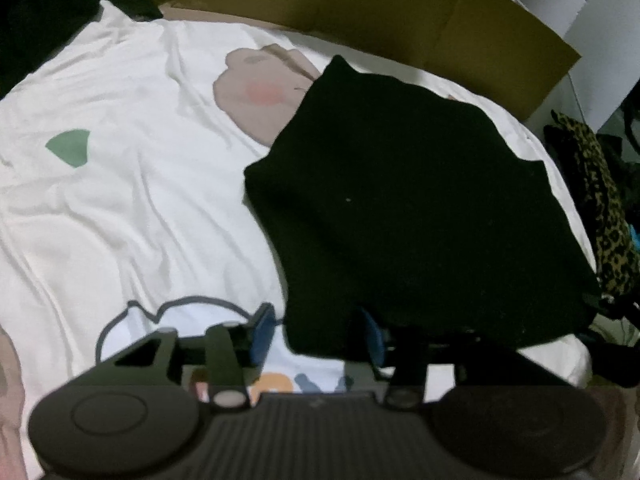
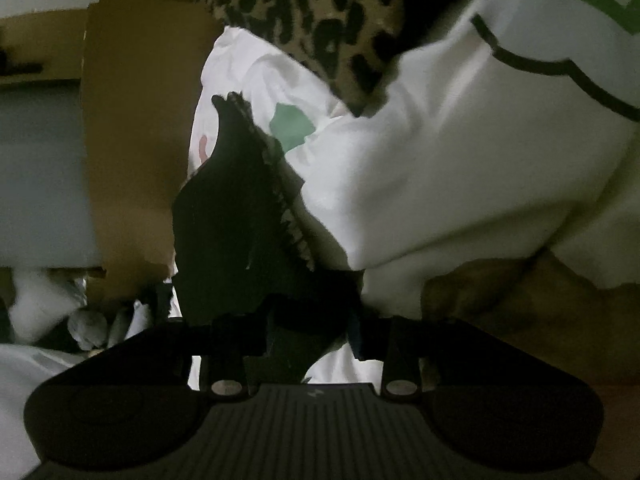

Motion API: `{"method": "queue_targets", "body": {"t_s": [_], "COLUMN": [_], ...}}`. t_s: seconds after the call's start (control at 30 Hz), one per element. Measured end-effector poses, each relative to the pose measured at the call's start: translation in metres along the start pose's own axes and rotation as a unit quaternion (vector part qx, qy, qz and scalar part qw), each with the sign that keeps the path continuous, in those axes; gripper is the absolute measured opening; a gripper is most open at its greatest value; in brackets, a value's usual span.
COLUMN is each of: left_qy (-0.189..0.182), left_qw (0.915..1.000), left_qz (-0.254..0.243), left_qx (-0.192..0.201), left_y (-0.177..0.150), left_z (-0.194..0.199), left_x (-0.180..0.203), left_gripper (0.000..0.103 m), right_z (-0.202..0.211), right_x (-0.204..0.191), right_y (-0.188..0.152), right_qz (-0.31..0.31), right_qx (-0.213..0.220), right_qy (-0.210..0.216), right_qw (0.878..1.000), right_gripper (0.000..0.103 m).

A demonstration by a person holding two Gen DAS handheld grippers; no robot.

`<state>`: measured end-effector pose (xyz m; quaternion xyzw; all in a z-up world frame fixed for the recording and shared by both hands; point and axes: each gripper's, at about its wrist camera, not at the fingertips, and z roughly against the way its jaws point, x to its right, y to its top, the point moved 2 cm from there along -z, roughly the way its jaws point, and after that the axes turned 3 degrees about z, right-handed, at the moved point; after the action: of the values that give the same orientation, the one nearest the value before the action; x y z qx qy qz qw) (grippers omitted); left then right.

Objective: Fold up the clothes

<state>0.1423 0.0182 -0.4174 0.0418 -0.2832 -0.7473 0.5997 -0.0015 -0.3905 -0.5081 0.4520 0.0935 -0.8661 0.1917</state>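
A black garment (image 1: 412, 204) lies spread on the white printed bedsheet (image 1: 120, 208). My left gripper (image 1: 316, 332) has its blue-padded fingers (image 1: 262, 334) wide apart, with the garment's near edge lying between them. In the right wrist view the same black garment (image 2: 240, 232) hangs with a lace edge, and my right gripper (image 2: 310, 328) holds its dark fabric between the fingers; the fingertips are hidden in shadow.
A brown cardboard box (image 1: 400, 12) stands at the far edge of the bed and also shows in the right wrist view (image 2: 132, 140). A leopard-print garment (image 1: 600, 208) lies at the bed's right side and shows at the top of the right wrist view (image 2: 312, 20).
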Motion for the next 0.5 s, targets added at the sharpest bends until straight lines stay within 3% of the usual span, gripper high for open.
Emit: {"method": "queue_targets", "body": {"t_s": [0.07,0.13,0.3,0.33,0.5], "left_qy": [-0.004,-0.010,-0.017,-0.019,-0.028], "left_qw": [1.0000,0.9998,0.9995,0.9994,0.9987], "left_qz": [0.007,0.017,0.027,0.030,0.040], "left_qx": [0.000,-0.001,0.001,0.004,0.014], "left_y": [-0.0001,-0.0001,-0.0007,-0.0016,-0.0029], "left_z": [0.0008,0.0014,0.0007,0.0003,-0.0011], "left_x": [-0.0015,-0.0037,-0.0062,-0.0067,-0.0076], "left_gripper": [0.050,0.050,0.050,0.050,0.054], "right_z": [0.0024,0.0054,0.0066,0.0057,0.0012], "right_x": [-0.0020,-0.0050,-0.0053,-0.0047,-0.0023], "right_y": [-0.0003,-0.0005,-0.0019,-0.0024,-0.0051], "right_qz": [0.010,0.021,0.027,0.025,0.009], "right_qx": [-0.001,-0.002,0.001,0.001,0.013], "right_qy": [-0.002,-0.004,-0.008,-0.009,-0.008], "right_qw": [1.000,1.000,1.000,1.000,1.000], "right_gripper": [0.022,0.019,0.022,0.030,0.031]}}
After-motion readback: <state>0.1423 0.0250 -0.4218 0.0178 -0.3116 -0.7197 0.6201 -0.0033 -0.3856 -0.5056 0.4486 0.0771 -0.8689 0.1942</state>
